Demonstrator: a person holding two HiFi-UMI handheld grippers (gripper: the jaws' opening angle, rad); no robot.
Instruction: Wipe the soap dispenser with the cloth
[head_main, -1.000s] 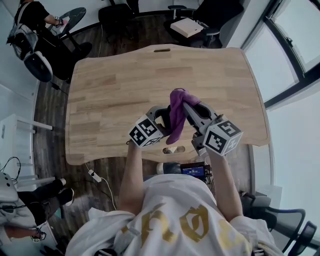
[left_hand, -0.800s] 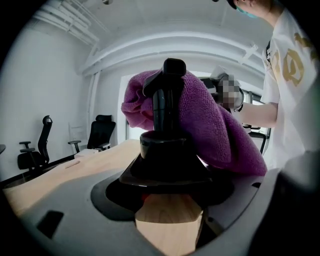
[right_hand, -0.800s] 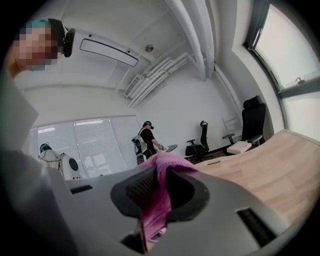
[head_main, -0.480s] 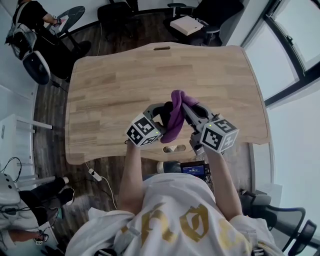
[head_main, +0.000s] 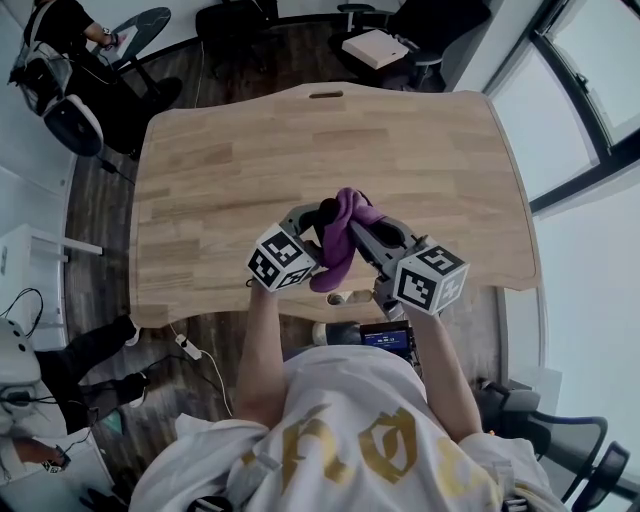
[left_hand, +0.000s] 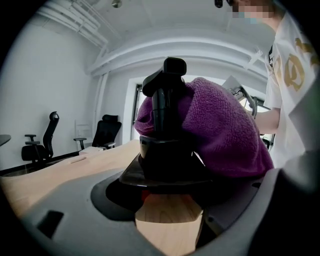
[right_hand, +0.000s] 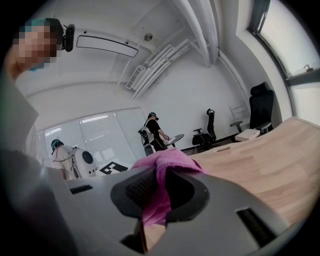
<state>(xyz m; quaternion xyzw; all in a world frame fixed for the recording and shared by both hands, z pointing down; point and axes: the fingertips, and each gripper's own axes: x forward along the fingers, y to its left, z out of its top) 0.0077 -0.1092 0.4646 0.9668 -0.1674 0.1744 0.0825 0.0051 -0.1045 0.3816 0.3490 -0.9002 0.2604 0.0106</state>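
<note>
Left gripper (head_main: 300, 225) over the near part of the wooden table (head_main: 220, 160), jaws clamped on the lower body of the black soap dispenser (left_hand: 167, 130), pump head pointing up. Purple cloth (left_hand: 225, 135) is draped over the dispenser's top and right side, touching it. Right gripper (head_main: 368, 232) sits just beside the left one, jaws pinched tight on a fold of the cloth, with fabric bunched between them. A seated person (head_main: 60, 40) is at a far table.
</note>
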